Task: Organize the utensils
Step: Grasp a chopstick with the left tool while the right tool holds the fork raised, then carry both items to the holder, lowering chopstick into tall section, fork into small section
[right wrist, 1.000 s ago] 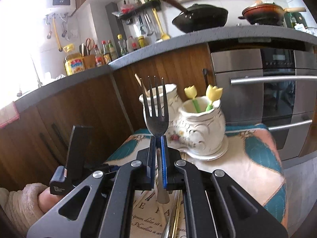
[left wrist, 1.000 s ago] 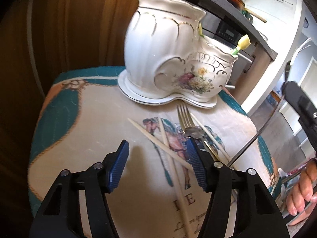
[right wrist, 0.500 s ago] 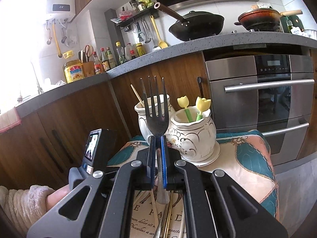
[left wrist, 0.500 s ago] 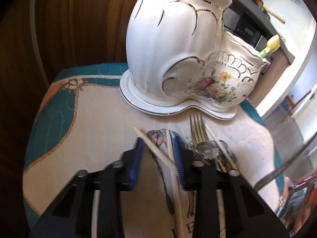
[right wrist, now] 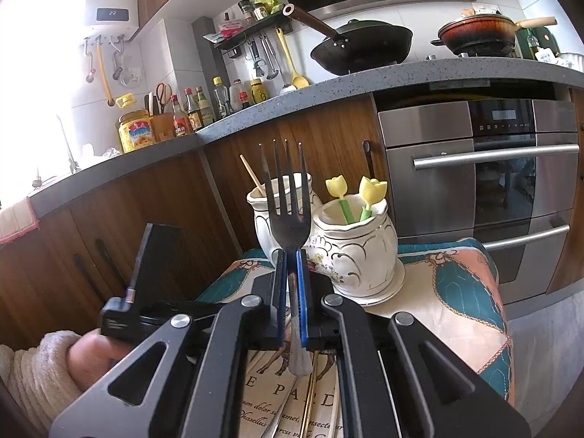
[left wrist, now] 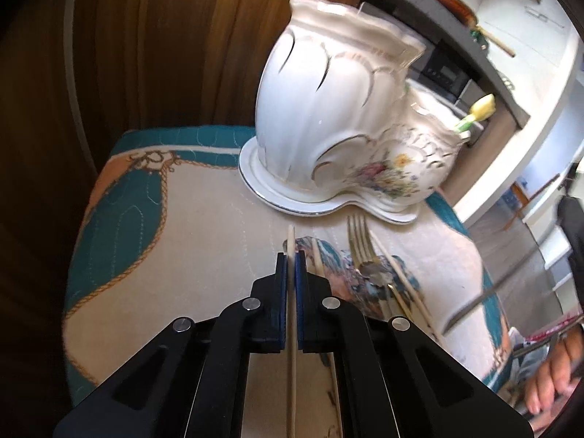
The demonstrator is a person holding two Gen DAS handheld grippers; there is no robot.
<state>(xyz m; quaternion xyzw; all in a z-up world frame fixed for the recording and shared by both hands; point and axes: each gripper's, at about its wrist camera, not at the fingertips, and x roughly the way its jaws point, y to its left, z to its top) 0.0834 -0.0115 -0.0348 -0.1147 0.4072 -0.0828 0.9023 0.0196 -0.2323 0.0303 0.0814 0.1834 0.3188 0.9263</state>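
White gilt-trimmed double ceramic holder (right wrist: 328,241) at 12 o'clock: taller pot holds one wooden stick (right wrist: 252,175), lower pot two yellow tulip-topped picks (right wrist: 372,191). Left gripper (left wrist: 291,255), jaws just closed, pinches pale wooden chopstick (left wrist: 291,235). Right gripper (right wrist: 291,255) clamps dark metal fork (right wrist: 286,197), tines up.

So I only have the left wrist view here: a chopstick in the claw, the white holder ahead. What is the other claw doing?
Observer: The right claw is shut on a dark fork, tines up.
Operator: Anything in the holder's lower pot?
Observer: Two yellow tulip-topped sticks stand in it.
Operator: And the taller pot?
Observer: One wooden chopstick leans out of it, behind the fork.
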